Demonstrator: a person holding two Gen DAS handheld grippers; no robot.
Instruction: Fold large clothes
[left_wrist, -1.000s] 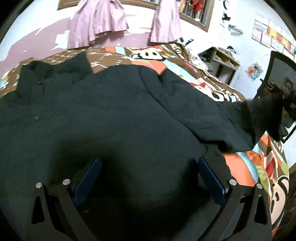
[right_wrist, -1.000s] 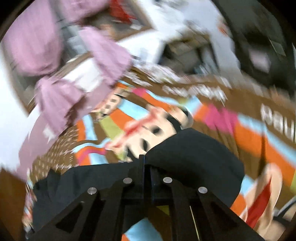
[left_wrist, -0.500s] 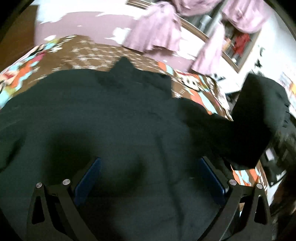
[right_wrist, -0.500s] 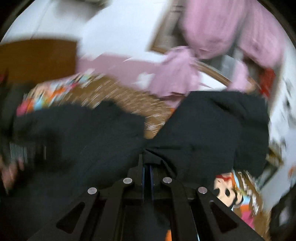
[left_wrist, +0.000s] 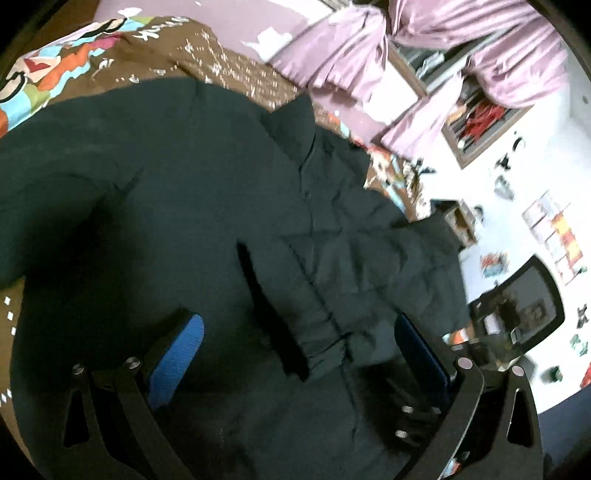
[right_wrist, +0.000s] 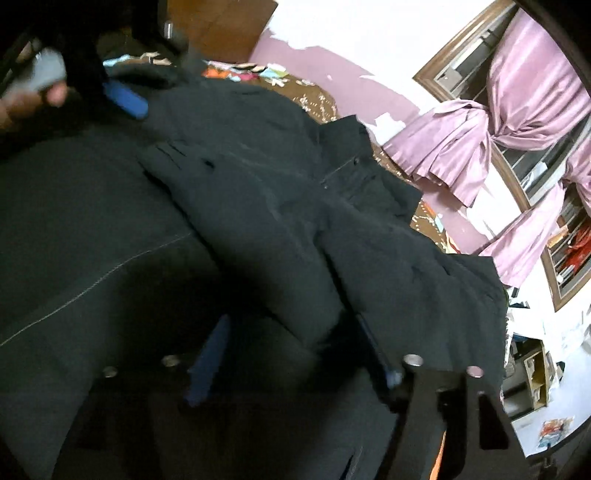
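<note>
The black jacket (left_wrist: 184, 221) lies spread on the patterned bedspread (left_wrist: 74, 66), one sleeve (left_wrist: 362, 266) folded across its front. The left gripper (left_wrist: 299, 354) hovers wide above it, empty. The right gripper (right_wrist: 295, 347), jaws just parted, stands clear of the cloth.

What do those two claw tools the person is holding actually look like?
Both are black. The left gripper has flat angular arms with triangular cut-outs and silver round bolt heads, and each finger carries a blue pad. The right gripper is built the same way, with silver bolts and darker-looking blue pads. No cables or markings show.
</note>
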